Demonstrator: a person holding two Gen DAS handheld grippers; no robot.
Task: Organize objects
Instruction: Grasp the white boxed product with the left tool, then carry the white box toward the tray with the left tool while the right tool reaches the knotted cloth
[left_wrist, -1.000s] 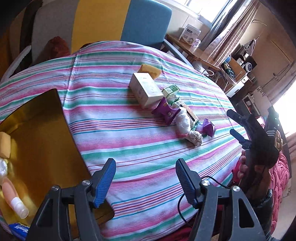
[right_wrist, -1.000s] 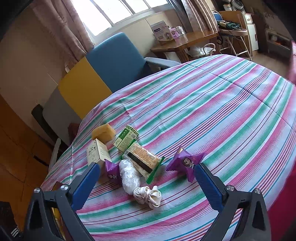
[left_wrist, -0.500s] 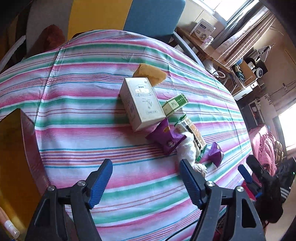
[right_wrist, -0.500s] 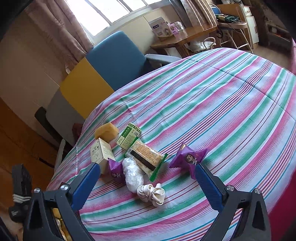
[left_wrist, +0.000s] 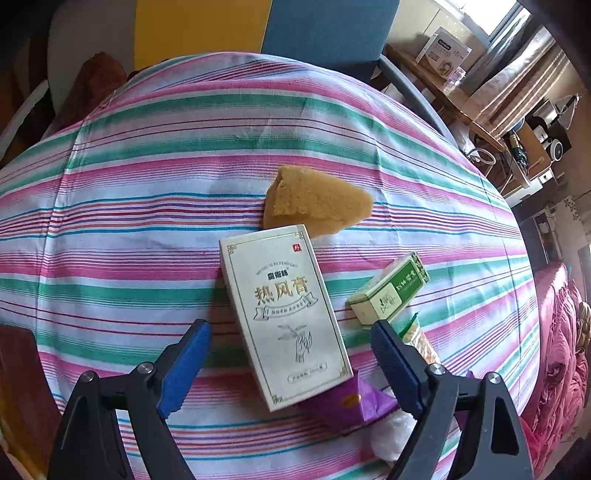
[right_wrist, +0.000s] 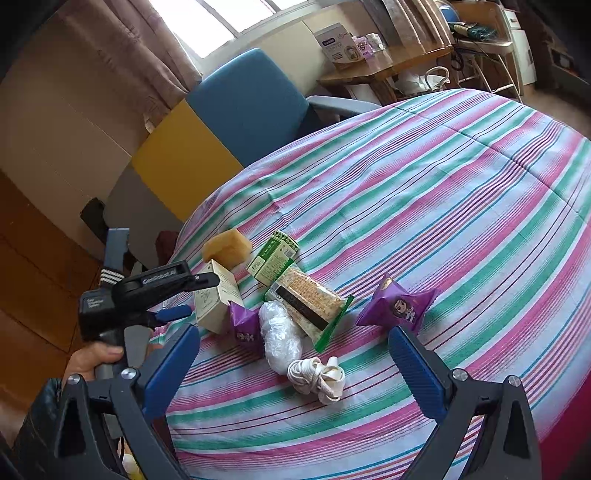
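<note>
My left gripper (left_wrist: 290, 349) is open, its fingers on either side of the near end of a white carton (left_wrist: 282, 314) lying on the striped cloth; the carton also shows in the right wrist view (right_wrist: 218, 295). Behind the carton lie a yellow sponge (left_wrist: 314, 203) and a green box (left_wrist: 389, 291); a purple packet (left_wrist: 343, 404) lies under its near corner. My right gripper (right_wrist: 293, 354) is open and empty above a white cord bundle (right_wrist: 319, 376), a clear bag (right_wrist: 279, 334), a cracker packet (right_wrist: 308, 301) and a second purple packet (right_wrist: 397, 306).
The round table wears a striped cloth (left_wrist: 147, 206). A blue and yellow chair (right_wrist: 236, 122) stands behind it. A wooden side table (right_wrist: 384, 66) with boxes stands at the back right. A dark box edge (left_wrist: 14, 369) shows at the left.
My left gripper has moved forward and down over the cluster, so the white carton now lies between its open fingers. My right gripper has barely moved.
</note>
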